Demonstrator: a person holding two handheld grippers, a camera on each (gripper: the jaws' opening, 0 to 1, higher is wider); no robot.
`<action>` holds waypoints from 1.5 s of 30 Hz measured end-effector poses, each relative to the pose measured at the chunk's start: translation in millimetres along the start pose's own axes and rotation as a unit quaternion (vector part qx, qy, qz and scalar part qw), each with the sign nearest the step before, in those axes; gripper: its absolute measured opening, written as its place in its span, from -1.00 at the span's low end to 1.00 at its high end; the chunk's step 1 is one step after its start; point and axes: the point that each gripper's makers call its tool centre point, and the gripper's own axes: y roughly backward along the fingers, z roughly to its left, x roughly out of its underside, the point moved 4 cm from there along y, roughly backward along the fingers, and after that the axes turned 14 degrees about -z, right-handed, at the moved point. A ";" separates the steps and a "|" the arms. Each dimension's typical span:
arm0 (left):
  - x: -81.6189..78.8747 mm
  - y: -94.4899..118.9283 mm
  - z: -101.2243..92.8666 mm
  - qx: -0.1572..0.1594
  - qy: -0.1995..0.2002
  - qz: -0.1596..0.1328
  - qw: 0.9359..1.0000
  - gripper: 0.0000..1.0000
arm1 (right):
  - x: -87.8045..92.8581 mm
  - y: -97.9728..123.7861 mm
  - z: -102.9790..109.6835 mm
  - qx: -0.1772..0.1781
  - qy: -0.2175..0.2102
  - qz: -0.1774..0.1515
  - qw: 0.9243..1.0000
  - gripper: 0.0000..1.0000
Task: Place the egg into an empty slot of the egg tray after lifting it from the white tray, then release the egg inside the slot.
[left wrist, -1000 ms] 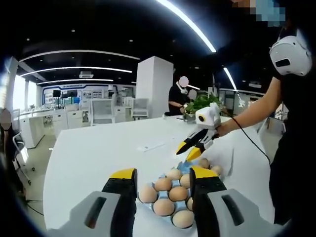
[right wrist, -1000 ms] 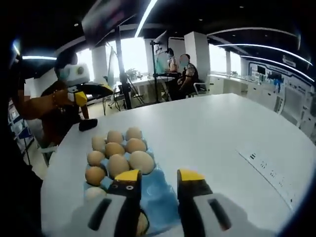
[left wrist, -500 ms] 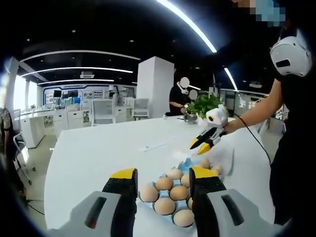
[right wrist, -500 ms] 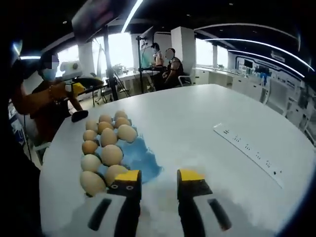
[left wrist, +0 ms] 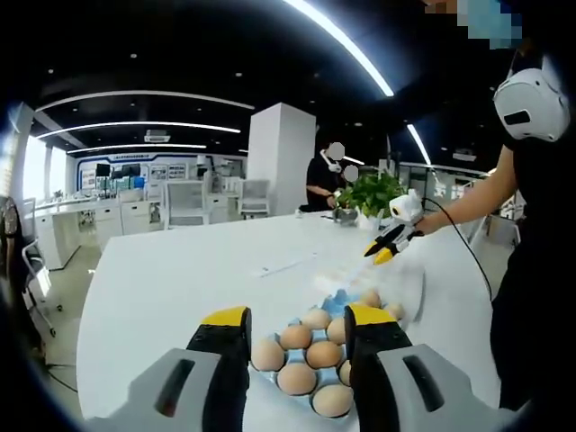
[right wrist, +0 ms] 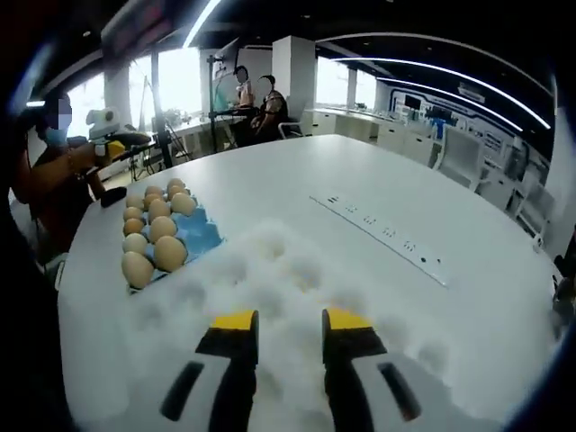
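Note:
A blue egg tray (left wrist: 334, 303) holding several brown eggs (left wrist: 297, 337) lies just past my left gripper (left wrist: 301, 319), which hovers open with nothing between its jaws. From the other side, the same blue egg tray (right wrist: 206, 237) and its eggs (right wrist: 151, 230) sit to the left. My right gripper (right wrist: 291, 320) is open and holds nothing above a white moulded tray (right wrist: 274, 270); the hollows I can see hold no egg. A person's hand carries the right gripper (left wrist: 391, 244) beyond the egg tray. The left gripper (right wrist: 114, 144) appears far left.
Everything rests on a large white round table (left wrist: 180, 279). A long white power strip (right wrist: 385, 236) lies to the right of the white tray. A potted plant (left wrist: 371, 193) stands at the table's far edge. The person (left wrist: 531, 270) stands on the right.
My right gripper has swung away from the egg tray and now hangs over the white tray. My left gripper has stayed where it was, and the eggs have not moved.

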 end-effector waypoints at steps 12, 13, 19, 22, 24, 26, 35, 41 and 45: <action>-0.1 1.4 -0.8 0.002 0.001 0.000 1.000 -0.19 | 12.0 14.0 -14.2 0.034 0.002 0.014 0.999 -0.45; -0.1 1.7 -0.5 0.001 0.001 0.000 1.000 -0.19 | 12.7 15.4 -16.4 0.039 0.002 0.017 0.999 -0.45; -0.4 3.9 -0.5 0.000 0.001 0.001 1.000 -0.20 | 21.0 25.7 -27.0 0.052 0.008 0.035 0.998 -0.45; 0.2 4.0 -1.0 -0.001 0.002 0.002 1.000 -0.20 | 29.0 28.6 -28.5 0.047 0.023 0.061 0.997 -0.45; 0.3 3.9 -0.7 -0.001 0.002 0.002 1.000 -0.20 | 30.9 28.2 -28.9 0.047 0.017 0.064 0.997 -0.45; -0.4 3.5 -0.2 -0.001 0.000 0.000 1.000 -0.20 | 30.9 27.7 -30.4 0.046 0.014 0.061 0.997 -0.44; -1.7 3.3 -0.5 -0.001 0.000 0.001 1.000 -0.22 | 35.0 26.3 -34.0 0.036 -0.017 0.053 0.998 -0.52; -1.9 3.9 1.7 -0.004 0.000 0.000 1.000 -0.22 | 34.8 26.2 -32.3 0.039 -0.005 0.054 0.998 -0.51; -2.0 3.6 1.1 -0.002 -0.002 0.000 1.000 -0.22 | 34.1 23.3 -31.8 0.026 0.018 0.077 0.997 -0.49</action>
